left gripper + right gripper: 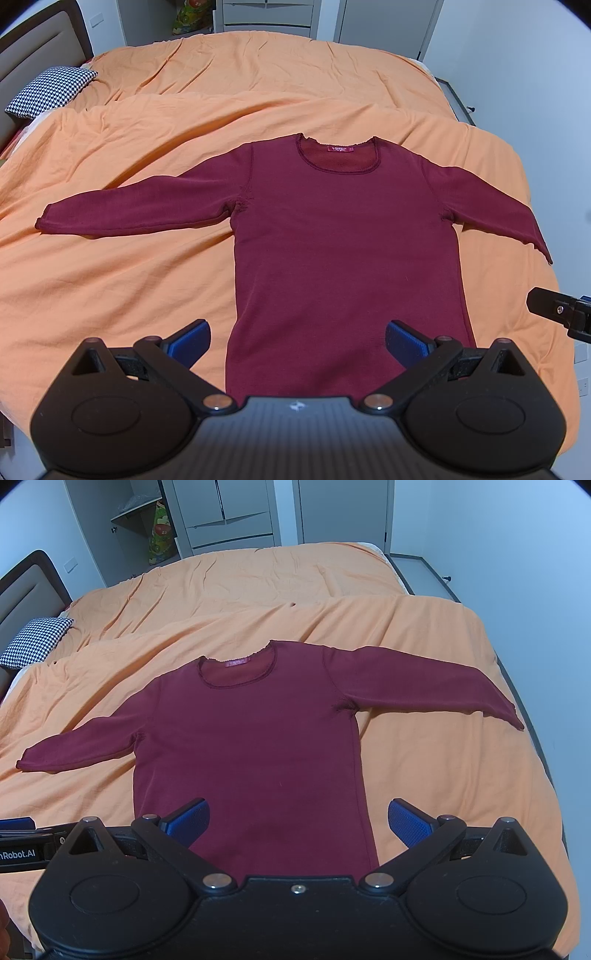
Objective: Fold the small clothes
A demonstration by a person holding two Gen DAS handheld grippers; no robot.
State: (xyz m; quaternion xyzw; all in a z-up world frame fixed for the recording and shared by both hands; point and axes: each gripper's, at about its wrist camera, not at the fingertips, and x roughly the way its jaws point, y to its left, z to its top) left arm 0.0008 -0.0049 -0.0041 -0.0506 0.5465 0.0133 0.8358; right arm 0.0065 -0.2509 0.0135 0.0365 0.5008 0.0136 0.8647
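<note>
Over by the near edge of the bed (110,288), the left hand-held gripper (297,341) hangs level above the hem of the one maroon long-sleeved top (332,240), its two blue pads (188,338) spread wide with nothing between them. Beside it to the right, the right hand-held gripper (297,821) is poised the same way, jaws wide and empty over the hem's right part. The top lies flat, face up on the orange cover, both sleeves out sideways, collar toward the far side; one houndstooth pillow (51,92) sits by the headboard.
</note>
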